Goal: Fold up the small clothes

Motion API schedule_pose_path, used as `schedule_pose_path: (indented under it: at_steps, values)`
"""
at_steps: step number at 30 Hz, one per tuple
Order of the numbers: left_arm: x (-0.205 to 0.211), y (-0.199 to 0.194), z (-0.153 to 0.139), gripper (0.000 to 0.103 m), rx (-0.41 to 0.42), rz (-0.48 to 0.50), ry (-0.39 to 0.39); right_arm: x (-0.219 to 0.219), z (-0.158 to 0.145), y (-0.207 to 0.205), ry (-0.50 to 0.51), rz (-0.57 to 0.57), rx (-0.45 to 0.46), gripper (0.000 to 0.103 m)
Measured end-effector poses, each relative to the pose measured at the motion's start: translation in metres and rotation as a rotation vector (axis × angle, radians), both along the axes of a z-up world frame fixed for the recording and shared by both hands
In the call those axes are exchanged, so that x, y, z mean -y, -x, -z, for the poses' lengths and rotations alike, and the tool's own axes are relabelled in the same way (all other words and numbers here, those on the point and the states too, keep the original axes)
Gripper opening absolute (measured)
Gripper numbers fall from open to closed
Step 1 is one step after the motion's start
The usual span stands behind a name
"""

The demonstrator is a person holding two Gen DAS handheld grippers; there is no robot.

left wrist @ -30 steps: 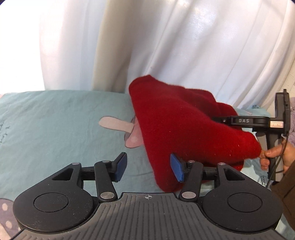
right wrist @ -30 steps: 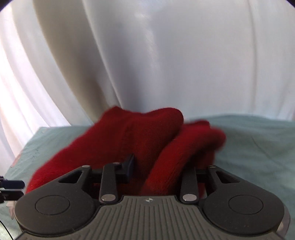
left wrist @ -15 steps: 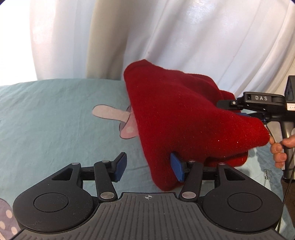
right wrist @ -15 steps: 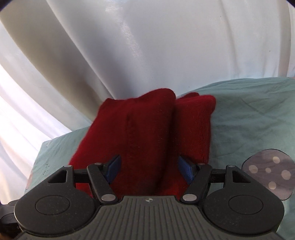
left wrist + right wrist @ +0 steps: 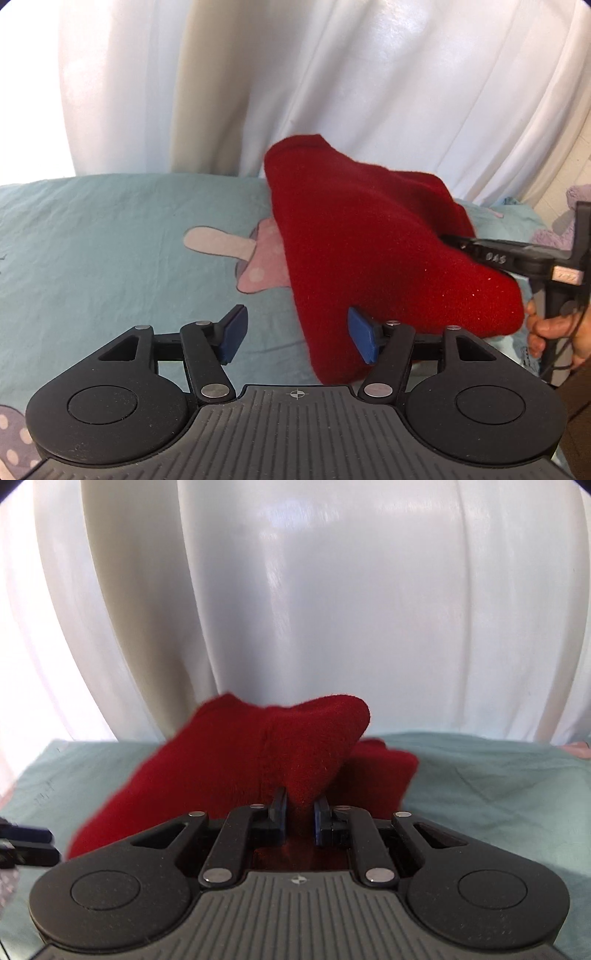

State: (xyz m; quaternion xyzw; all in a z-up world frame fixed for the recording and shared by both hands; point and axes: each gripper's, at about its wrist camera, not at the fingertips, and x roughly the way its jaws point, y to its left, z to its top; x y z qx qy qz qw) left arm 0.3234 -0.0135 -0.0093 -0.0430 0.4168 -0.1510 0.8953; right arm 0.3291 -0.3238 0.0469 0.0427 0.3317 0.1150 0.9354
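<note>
A small red knit garment [image 5: 369, 236] lies bunched on the pale blue bedsheet [image 5: 110, 240]. My left gripper [image 5: 295, 325] hovers at its near edge. Its jaws are opening. The cloth's lower corner reaches in beside the right blue pad [image 5: 360, 334], but nothing is pinched. In the right wrist view my right gripper [image 5: 300, 801] is shut on a raised fold of the red garment [image 5: 295, 753]. From the left wrist view, the right gripper [image 5: 461, 242] reaches into the cloth from the right, and a hand [image 5: 554, 328] holds its handle.
White curtains [image 5: 332, 81] hang close behind the bed. The sheet carries a pink cartoon print [image 5: 255, 258] left of the garment and a dotted grey patch [image 5: 11, 435] at the near left. Something purple and fuzzy [image 5: 576, 214] sits at the far right.
My right gripper stood open around the garment half a second ago and has closed on a fold of it. The left jaws have spread slightly wider.
</note>
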Motion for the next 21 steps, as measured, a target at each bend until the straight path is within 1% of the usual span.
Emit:
schedule_pose_path:
  at_steps: [1, 2, 3, 4, 6, 8, 10, 11, 12, 13, 15, 16, 17, 18, 19, 20, 21]
  values:
    - [0.004, 0.000, 0.005, 0.066, -0.010, 0.014, -0.008, 0.002, 0.016, -0.002, 0.030, 0.002, -0.037, 0.014]
    - [0.009, 0.000, 0.008, 0.067, -0.010, 0.020, -0.028, 0.005, 0.024, 0.001, 0.016, 0.017, -0.017, 0.014]
    - [0.011, 0.000, 0.009, 0.067, -0.008, 0.020, -0.044, 0.009, 0.023, 0.004, 0.000, 0.030, -0.008, 0.017]
    - [0.011, 0.000, 0.009, 0.067, -0.007, 0.017, -0.050, 0.011, 0.016, 0.006, -0.013, 0.044, -0.019, 0.022]
    - [0.009, -0.002, 0.007, 0.067, -0.013, 0.004, -0.049, 0.013, -0.001, 0.014, -0.026, 0.084, -0.015, 0.028]
    - [0.007, -0.004, 0.008, 0.067, -0.023, -0.010, -0.049, 0.011, -0.024, 0.034, -0.015, 0.097, 0.059, 0.028]
    - [0.008, -0.003, 0.008, 0.068, -0.023, -0.015, -0.051, -0.005, -0.044, 0.056, 0.006, 0.067, 0.148, 0.029]
    - [0.009, -0.003, 0.008, 0.068, -0.022, -0.017, -0.054, -0.012, -0.047, 0.064, 0.002, 0.033, 0.172, 0.030]
    - [0.010, -0.003, 0.008, 0.068, -0.019, -0.019, -0.061, -0.023, -0.048, 0.072, 0.007, -0.014, 0.173, 0.031]
    - [0.011, -0.003, 0.008, 0.068, -0.017, -0.020, -0.066, -0.032, -0.046, 0.077, 0.024, -0.052, 0.165, 0.031]
    - [0.012, -0.002, 0.007, 0.070, -0.018, -0.019, -0.075, -0.051, -0.031, 0.083, 0.113, -0.096, 0.142, 0.031]
    - [0.012, -0.002, 0.007, 0.072, -0.019, -0.016, -0.075, -0.057, -0.018, 0.083, 0.185, -0.087, 0.118, 0.031]
    - [0.012, -0.001, 0.008, 0.077, -0.022, -0.010, -0.070, -0.061, -0.003, 0.081, 0.278, -0.055, 0.092, 0.032]
    - [0.011, -0.001, 0.008, 0.078, -0.029, -0.007, -0.065, -0.060, 0.014, 0.079, 0.333, -0.042, 0.066, 0.041]
    - [0.011, 0.000, 0.008, 0.078, -0.029, -0.009, -0.063, -0.047, 0.029, 0.079, 0.306, -0.027, 0.060, 0.043]
    - [0.011, 0.001, 0.006, 0.078, -0.029, -0.012, -0.072, -0.037, 0.037, 0.083, 0.245, -0.015, 0.093, 0.043]
    - [0.011, 0.002, 0.002, 0.078, -0.025, -0.018, -0.084, -0.033, 0.036, 0.083, 0.220, -0.020, 0.091, 0.044]
